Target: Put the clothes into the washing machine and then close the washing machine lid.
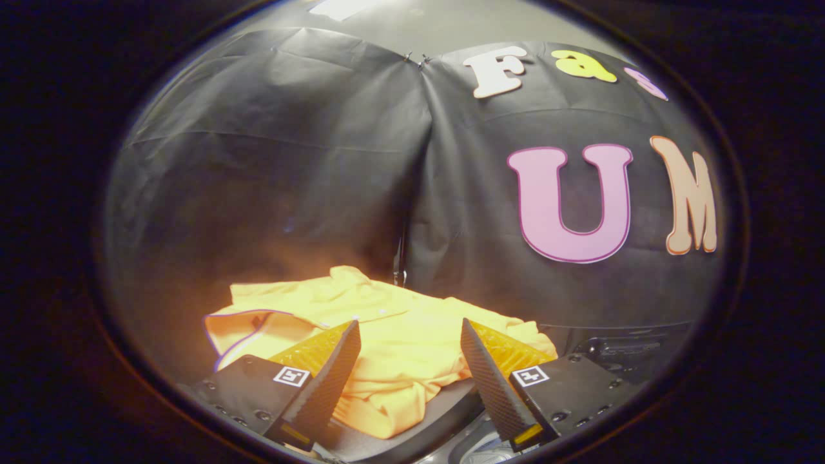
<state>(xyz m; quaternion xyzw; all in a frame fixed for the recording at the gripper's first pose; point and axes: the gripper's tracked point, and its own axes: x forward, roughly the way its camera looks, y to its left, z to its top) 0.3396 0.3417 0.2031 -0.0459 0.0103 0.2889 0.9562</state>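
Opening step: pickup of the clothes. The hand-held gripper is released, its fingers spread wide with nothing clamped. The yellow shirt lies crumpled between and just beyond them, toward 12 o'clock, draped over a dark edge. The next move likely calls for advancing onto a thick fold and clenching on it. A dark panel sits at 3 o'clock.
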